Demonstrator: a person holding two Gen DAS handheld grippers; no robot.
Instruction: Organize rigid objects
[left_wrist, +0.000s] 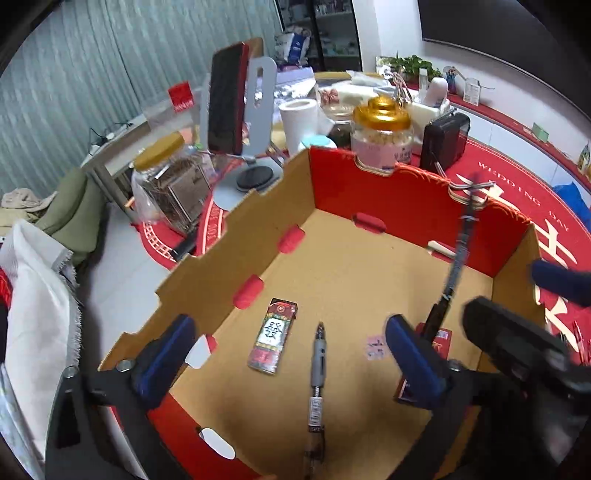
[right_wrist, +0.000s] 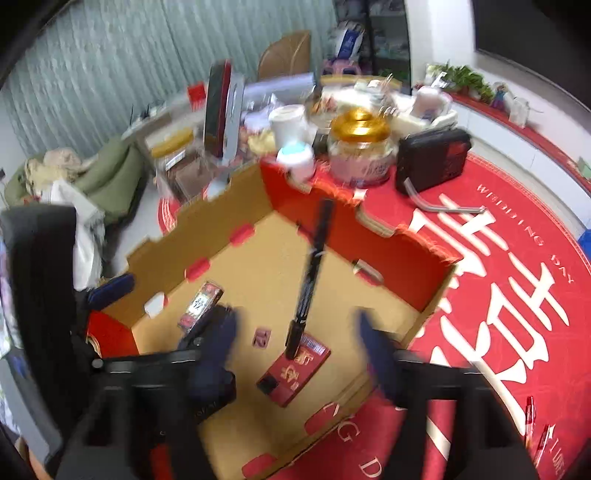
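An open cardboard box (left_wrist: 258, 206) with red outer walls stands on the red table mat; it also shows in the right wrist view (right_wrist: 432, 295). On its floor lie a small card pack (left_wrist: 272, 340), a grey pen (left_wrist: 318, 373) and a red pack (right_wrist: 293, 369). A long black marker (right_wrist: 312, 273) stands slanted, its lower end on the red pack, its top against the far wall; it also shows in the left wrist view (left_wrist: 456, 262). My left gripper (left_wrist: 291, 365) is open above the box floor. My right gripper (right_wrist: 297, 354) is open above the box, beside the marker's lower end.
Behind the box stand a gold-lidded jar (left_wrist: 382, 134), a square jar (left_wrist: 170, 184), a phone on a grey stand (left_wrist: 229, 99), a paper roll (left_wrist: 299, 123) and a black radio (left_wrist: 445, 138). Red pens (right_wrist: 532, 417) lie on the mat at right.
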